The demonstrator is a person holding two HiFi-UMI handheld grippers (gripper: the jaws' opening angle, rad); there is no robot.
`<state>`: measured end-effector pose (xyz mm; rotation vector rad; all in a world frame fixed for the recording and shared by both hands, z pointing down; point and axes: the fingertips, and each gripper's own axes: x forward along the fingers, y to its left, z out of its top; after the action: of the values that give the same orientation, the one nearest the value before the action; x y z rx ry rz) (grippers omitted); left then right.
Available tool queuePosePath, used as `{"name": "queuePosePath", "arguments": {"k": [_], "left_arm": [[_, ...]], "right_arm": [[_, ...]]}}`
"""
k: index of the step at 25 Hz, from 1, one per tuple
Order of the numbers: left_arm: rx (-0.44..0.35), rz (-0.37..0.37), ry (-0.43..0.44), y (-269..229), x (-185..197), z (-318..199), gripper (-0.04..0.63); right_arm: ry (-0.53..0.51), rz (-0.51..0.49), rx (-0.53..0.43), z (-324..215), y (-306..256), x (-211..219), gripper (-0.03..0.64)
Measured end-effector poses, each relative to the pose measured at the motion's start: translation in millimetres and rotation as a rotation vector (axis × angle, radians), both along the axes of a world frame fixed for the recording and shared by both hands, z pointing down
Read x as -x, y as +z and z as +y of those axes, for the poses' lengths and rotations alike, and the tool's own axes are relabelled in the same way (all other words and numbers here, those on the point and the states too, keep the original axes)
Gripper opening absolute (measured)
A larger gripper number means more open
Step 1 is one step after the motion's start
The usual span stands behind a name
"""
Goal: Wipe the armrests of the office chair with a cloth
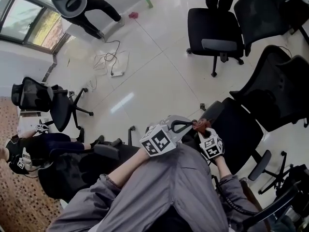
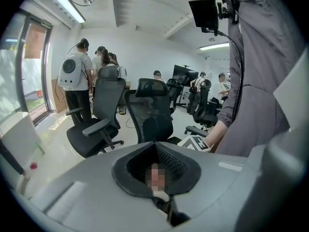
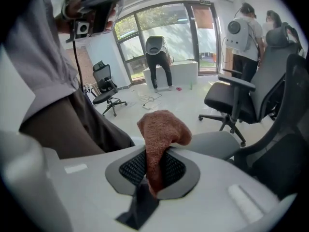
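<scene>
Right gripper view: the reddish-brown terry cloth (image 3: 161, 129) is seen pinched between the pressed-together jaws of the right gripper (image 3: 152, 170), with only a narrow strip clamped and the larger bunch standing up and folding over beyond the tips. The grey padded armrest (image 3: 219, 141) of the black mesh-backed office chair (image 1: 241, 124) lies just behind the bunch; contact between cloth and pad cannot be confirmed. In the head view, the cloth (image 1: 201, 125) is held near the armrest (image 1: 212, 111), and the left gripper (image 1: 181, 125) is positioned just beside it. In the left gripper view, its jaws (image 2: 157, 170) are closed together with nothing gripped between them that can be seen. Several faults are to be expected from this state. Because so little fabric is clamped, the cloth may be dragged out of the jaws once friction is applied along the pad. Because the bunch is loose, it may fold aside, so that the hard jaw tips, not the fabric, are rubbed on the armrest. The chair stands on a wheeled base (image 1: 270, 177) and is not braced by the left gripper, so it may roll or swivel away under a sideways push. The nearby left gripper may also be caught by the free end of the cloth.
</scene>
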<state>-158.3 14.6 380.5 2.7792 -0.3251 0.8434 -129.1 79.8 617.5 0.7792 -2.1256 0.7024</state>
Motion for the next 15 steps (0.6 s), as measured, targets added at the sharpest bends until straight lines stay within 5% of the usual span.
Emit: {"name": "queuePosePath", "arguments": {"k": [7,15], "left_arm": [[-0.014,-0.001,-0.051,-5.7,13.0,-2.5,0.015],[-0.014,-0.016,-0.105,-7.3,24.8,-0.7,0.015]], "right_arm": [[-0.086,-0.034,0.027,9.6,0.9,6.7,0.048],[0.019,0.046,-0.022,-73.2,16.2,-52.0,0.048]]}}
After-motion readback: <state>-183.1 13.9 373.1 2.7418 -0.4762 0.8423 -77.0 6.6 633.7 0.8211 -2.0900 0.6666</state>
